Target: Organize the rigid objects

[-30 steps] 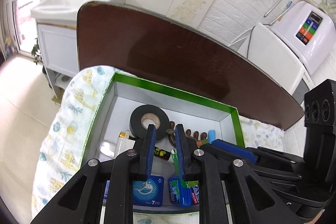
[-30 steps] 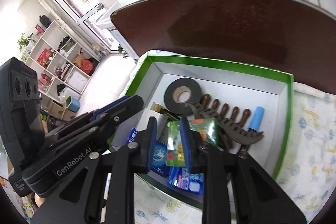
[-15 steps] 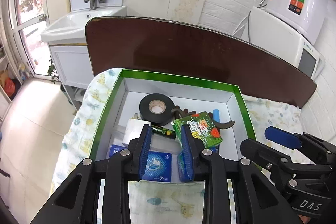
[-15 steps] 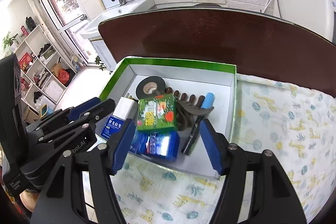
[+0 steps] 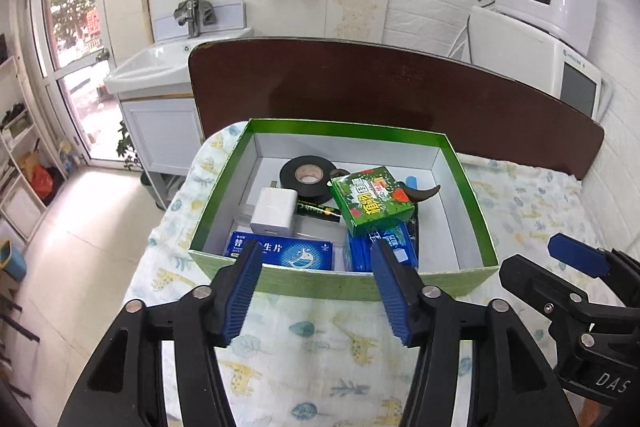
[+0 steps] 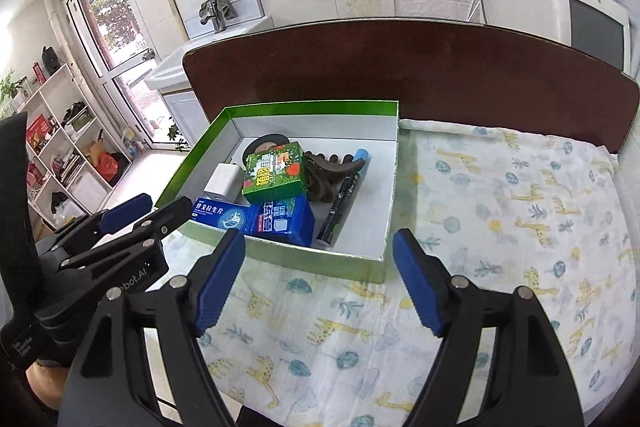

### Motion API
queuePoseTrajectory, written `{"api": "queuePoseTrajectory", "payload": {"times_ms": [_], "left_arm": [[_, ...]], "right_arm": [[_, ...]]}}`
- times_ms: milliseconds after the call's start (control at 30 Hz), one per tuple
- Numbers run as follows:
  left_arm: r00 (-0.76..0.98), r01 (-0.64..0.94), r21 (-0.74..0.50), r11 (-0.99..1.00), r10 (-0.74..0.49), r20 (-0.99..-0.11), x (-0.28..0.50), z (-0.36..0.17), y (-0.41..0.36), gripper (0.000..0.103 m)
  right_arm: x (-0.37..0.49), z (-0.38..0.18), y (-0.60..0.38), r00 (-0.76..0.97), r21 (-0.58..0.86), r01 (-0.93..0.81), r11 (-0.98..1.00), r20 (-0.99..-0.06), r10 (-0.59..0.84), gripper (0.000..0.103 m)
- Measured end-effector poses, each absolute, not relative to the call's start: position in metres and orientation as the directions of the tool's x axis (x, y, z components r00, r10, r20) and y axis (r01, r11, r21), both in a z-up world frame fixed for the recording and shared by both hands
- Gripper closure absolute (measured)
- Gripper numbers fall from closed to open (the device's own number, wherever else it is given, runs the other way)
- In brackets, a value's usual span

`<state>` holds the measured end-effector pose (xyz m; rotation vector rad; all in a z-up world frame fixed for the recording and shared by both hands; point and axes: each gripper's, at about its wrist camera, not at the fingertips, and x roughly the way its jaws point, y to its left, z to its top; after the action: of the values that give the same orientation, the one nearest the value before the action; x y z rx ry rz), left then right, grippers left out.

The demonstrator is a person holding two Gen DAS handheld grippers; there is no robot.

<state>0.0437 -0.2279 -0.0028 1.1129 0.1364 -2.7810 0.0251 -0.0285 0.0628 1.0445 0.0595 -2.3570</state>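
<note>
Clearly, your left gripper [image 5: 316, 287] had nothing between its fingers; its jaws were opening, poised over the cloth [image 5: 328, 347] just short of the green box's [image 5: 344, 285] near wall. Your right gripper [image 6: 320, 279] was likewise empty, its jaws spreading wide before the same wall. Inside the box lay the green carton [image 6: 274, 173] atop a blue packet [image 6: 286, 219], beside the tape roll [image 5: 308, 175], white charger [image 5: 274, 211] and dark hair claw [image 6: 328, 175], all beyond both sets of fingertips.
</note>
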Motion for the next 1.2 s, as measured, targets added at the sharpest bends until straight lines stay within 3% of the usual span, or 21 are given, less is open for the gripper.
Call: {"api": "queuePoseTrajectory", "payload": {"times_ms": [67, 133, 1200], "left_arm": [[-0.738, 0.162, 0.010, -0.987, -0.128, -0.663, 0.053, 0.000, -0.221, 0.027], [-0.753, 0.149, 0.036, -0.988, -0.137, -0.644, 0.061, 0.001, -0.215, 0.025], [-0.736, 0.125, 0.033, -0.992, -0.115, -0.667, 0.074, -0.005, -0.205, 0.025]], "right_arm": [[0.031, 0.062, -0.025, -0.552, 0.166, 0.507, -0.846, -0.691, -0.467, 0.020], [0.035, 0.061, -0.020, -0.557, 0.170, 0.505, -0.846, -0.685, -0.470, 0.018], [0.053, 0.062, -0.006, -0.552, 0.217, 0.478, -0.851, -0.679, -0.483, 0.017]]}}
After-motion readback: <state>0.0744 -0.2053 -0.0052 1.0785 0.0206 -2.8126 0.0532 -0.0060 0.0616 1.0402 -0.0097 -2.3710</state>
